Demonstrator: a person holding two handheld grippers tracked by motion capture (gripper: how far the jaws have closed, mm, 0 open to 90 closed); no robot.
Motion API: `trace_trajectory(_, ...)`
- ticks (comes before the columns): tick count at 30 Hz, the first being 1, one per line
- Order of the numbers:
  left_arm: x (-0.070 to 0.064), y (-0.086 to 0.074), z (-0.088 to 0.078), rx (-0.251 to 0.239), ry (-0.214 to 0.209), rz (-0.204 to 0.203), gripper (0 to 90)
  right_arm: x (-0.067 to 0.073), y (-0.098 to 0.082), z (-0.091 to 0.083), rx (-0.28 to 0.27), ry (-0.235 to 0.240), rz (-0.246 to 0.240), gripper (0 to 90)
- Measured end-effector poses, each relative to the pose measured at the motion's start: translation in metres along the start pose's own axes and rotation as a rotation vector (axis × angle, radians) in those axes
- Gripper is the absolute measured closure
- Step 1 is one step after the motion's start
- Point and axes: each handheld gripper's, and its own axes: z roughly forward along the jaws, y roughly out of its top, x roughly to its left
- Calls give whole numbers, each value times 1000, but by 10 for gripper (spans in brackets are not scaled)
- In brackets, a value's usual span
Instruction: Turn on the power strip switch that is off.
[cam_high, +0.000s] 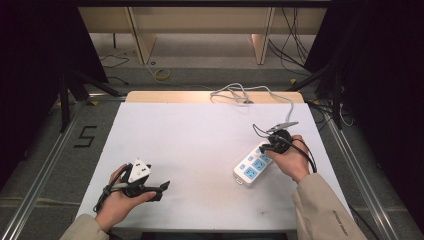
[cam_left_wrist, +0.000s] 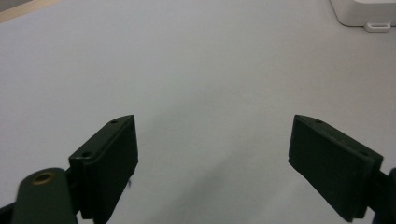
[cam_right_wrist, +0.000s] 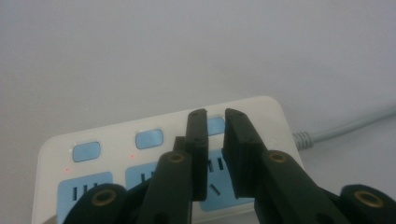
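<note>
A white power strip (cam_high: 252, 167) with blue sockets and blue switches lies at the right of the white table (cam_high: 190, 140); its grey cord (cam_high: 290, 107) runs off toward the far edge. My right gripper (cam_high: 265, 148) hovers over the strip's far end. In the right gripper view its jaws (cam_right_wrist: 215, 114) stand a narrow gap apart above the last switch and socket of the strip (cam_right_wrist: 116, 135), with nothing between them. Small red lights glow beside the switches. My left gripper (cam_high: 161, 191) rests near the front left, jaws wide open (cam_left_wrist: 212, 154) and empty, pointing at the strip's near corner (cam_left_wrist: 364, 11).
The cord (cam_right_wrist: 345, 128) leaves the strip's end and loops in a bundle at the table's back edge (cam_high: 232, 92). Dark stands flank the table on both sides. A yellow cable coil (cam_high: 161, 75) and other cables lie on the floor behind.
</note>
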Motion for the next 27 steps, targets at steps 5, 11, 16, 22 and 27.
trace_trajectory(5,0,0,0,0,2,-1,154,0,-12,-8,-34,8,-3,702)
trace_trajectory(11,0,0,0,1,2,-2,154,2,-24,-18,-68,19,-3,624)
trace_trajectory(16,0,0,0,2,2,-3,154,5,-33,-24,-88,29,-21,539)
trace_trajectory(22,0,-1,0,-1,3,-12,154,5,-46,-30,-122,34,-32,466)
trace_trajectory(27,0,-1,0,1,4,-13,154,8,-60,-36,-150,52,-35,419)
